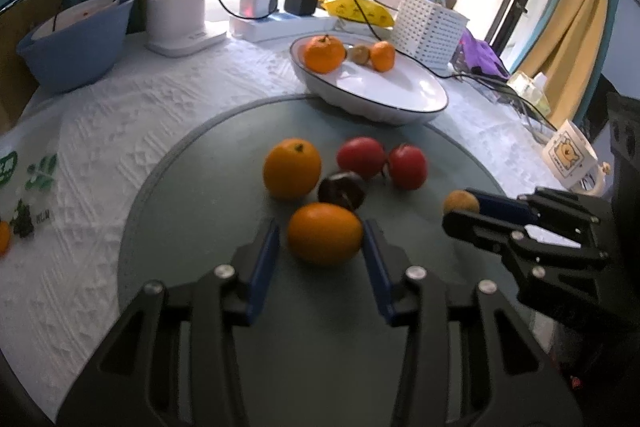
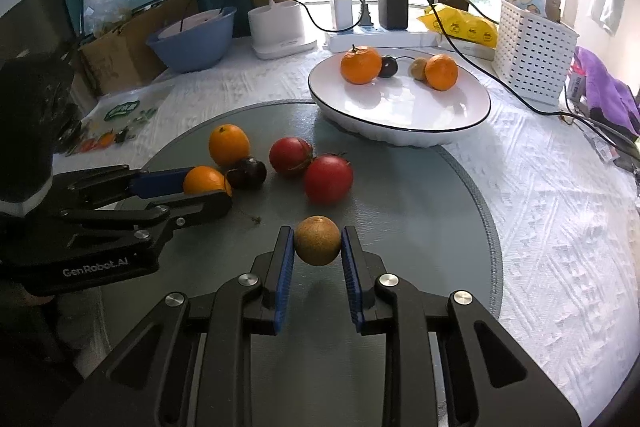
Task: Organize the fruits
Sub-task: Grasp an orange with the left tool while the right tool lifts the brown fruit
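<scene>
On the round grey mat lie an orange, two red fruits, a dark plum-like fruit and a smaller orange. My left gripper straddles the smaller orange with narrow gaps at the pads, so it is open. In the right wrist view the left gripper comes in from the left around that smaller orange. My right gripper is shut on a small brown round fruit. The white plate behind holds two oranges, a dark fruit and a brown fruit.
A blue bowl, a white lamp base, a power strip with chargers and cables, a yellow packet and a white basket line the back. A mug stands at the right, and a printed bag lies left.
</scene>
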